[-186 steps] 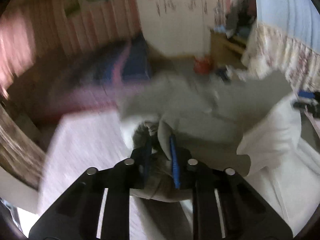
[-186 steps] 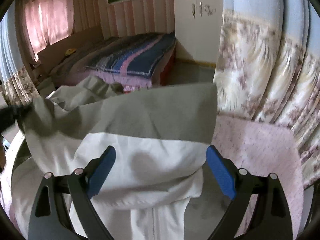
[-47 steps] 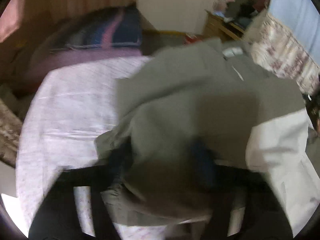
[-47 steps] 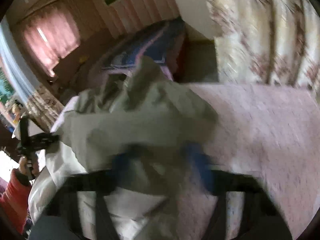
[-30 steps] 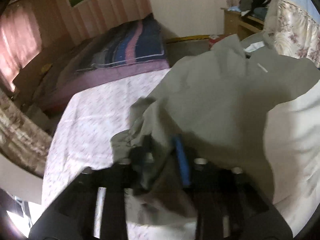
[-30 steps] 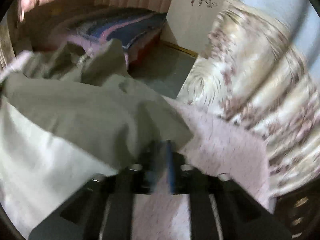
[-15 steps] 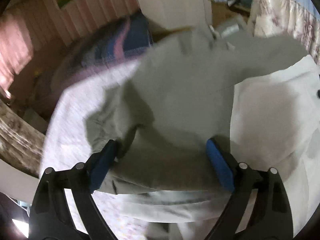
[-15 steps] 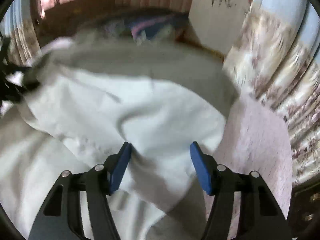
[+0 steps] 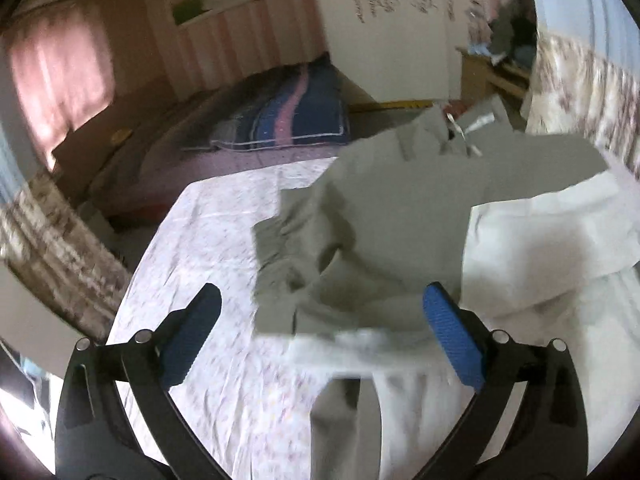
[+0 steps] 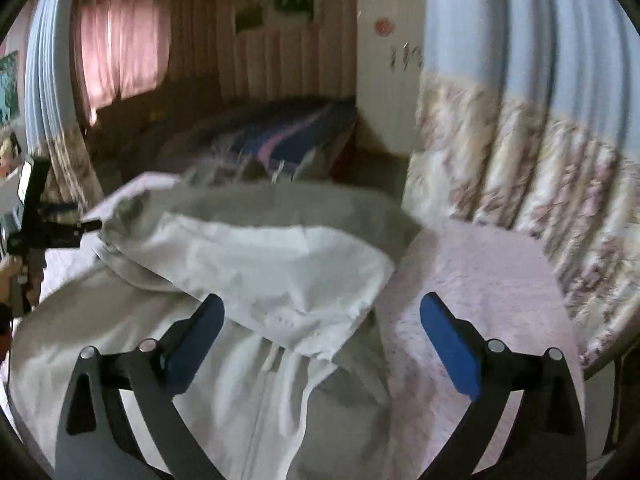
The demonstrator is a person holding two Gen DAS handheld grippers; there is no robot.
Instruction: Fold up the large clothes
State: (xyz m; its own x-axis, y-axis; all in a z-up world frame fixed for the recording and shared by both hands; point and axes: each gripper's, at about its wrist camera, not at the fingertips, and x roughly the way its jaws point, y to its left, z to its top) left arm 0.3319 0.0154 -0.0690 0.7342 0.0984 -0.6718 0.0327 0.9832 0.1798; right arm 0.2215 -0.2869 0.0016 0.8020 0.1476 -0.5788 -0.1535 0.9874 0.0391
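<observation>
Grey-and-white zip-front jacket [image 9: 404,240] lies crumpled on the pink floral-clothed table [image 9: 208,248], filling centre and right of left wrist frame, centre-left of right wrist frame. Left tongs [image 9: 320,336] spread wide, just opened, nothing pinched. Right tongs [image 10: 320,340] likewise spread, just opened, jacket below, pads clear. Striped bed [image 9: 288,120] beyond, upper centre

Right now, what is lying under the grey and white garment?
The garment lies on a pink flowered bedsheet, which shows to its left and also on its other side in the right wrist view. What lies between its folded layers is covered.
</observation>
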